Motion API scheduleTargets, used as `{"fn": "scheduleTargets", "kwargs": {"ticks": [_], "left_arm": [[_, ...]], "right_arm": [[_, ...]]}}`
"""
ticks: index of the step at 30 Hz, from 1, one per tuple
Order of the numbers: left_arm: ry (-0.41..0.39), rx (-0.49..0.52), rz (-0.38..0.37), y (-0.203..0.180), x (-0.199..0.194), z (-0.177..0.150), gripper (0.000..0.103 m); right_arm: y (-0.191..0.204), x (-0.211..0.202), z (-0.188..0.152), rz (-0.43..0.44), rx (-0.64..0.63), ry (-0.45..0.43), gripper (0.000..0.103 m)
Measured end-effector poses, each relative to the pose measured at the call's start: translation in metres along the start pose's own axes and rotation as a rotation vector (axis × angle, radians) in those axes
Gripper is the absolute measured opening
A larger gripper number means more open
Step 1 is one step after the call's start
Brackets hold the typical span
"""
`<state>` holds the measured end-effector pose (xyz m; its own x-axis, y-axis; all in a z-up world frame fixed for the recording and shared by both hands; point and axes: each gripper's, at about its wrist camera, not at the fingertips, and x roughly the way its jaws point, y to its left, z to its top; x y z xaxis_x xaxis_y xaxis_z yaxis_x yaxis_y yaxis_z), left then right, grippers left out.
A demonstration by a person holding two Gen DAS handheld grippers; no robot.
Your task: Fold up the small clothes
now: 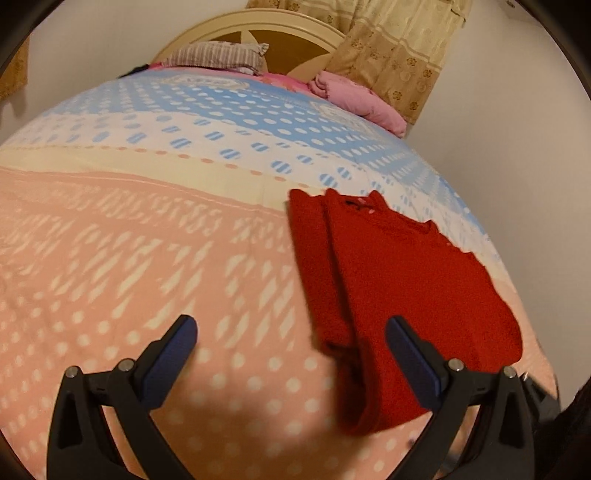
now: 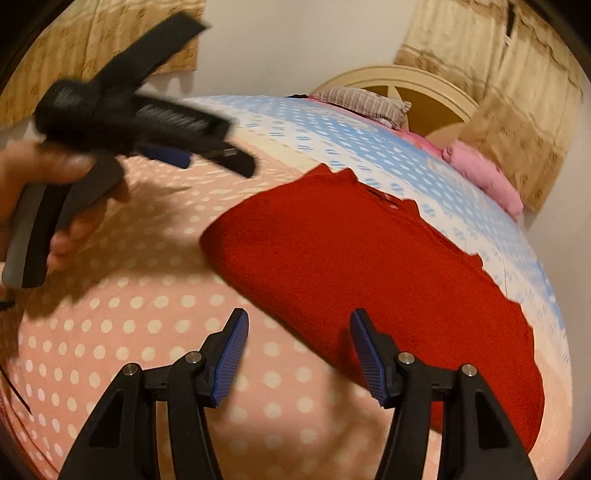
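A red knitted garment (image 1: pixel 402 280) lies folded flat on the bed, toward the right side; it also shows in the right wrist view (image 2: pixel 369 266). My left gripper (image 1: pixel 291 325) is open and empty, held above the bed just left of the garment's near end; its right finger overlaps the red cloth in the view. My right gripper (image 2: pixel 299 321) is open and empty, hovering over the garment's near left edge. In the right wrist view the left gripper (image 2: pixel 162 155) appears blurred at the upper left, held in a hand.
The bedspread (image 1: pixel 147 258) is pink with white dots near me, blue and white farther away. A striped pillow (image 1: pixel 218 57) and a pink folded blanket (image 1: pixel 358 99) lie by the cream headboard (image 1: pixel 258 26). Curtains (image 1: pixel 399 51) hang behind; a wall runs along the bed's right edge.
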<state>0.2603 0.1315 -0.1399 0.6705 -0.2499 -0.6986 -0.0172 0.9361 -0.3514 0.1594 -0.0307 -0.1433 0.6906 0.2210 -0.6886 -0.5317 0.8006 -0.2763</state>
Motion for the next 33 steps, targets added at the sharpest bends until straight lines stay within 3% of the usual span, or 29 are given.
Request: {"fn": "scheduleTargets", "kwargs": {"ticks": [11, 14, 22, 25, 29, 33], "left_arm": [[0.054, -0.028, -0.196, -0.011, 0.047, 0.031, 0.1], [0.099, -0.062, -0.24, -0.012, 0.059, 0.04, 0.098], [0.119, -0.136, -0.261, -0.005, 0.076, 0.045, 0.087], [0.137, -0.159, -0.28, -0.002, 0.081, 0.049, 0.074], [0.166, -0.172, -0.277, 0.004, 0.086, 0.054, 0.044], [0.179, -0.171, -0.279, 0.004, 0.088, 0.053, 0.041]], "right_arm": [[0.039, 0.021, 0.018, -0.117, -0.127, -0.017, 0.059], [0.044, 0.024, 0.023, -0.132, -0.134, -0.019, 0.059], [0.048, 0.031, 0.025, -0.167, -0.161, -0.012, 0.058], [0.052, 0.032, 0.026, -0.175, -0.17, -0.009, 0.058], [0.053, 0.031, 0.025, -0.167, -0.166, -0.009, 0.058], [0.053, 0.033, 0.027, -0.146, -0.162, -0.003, 0.047]]}}
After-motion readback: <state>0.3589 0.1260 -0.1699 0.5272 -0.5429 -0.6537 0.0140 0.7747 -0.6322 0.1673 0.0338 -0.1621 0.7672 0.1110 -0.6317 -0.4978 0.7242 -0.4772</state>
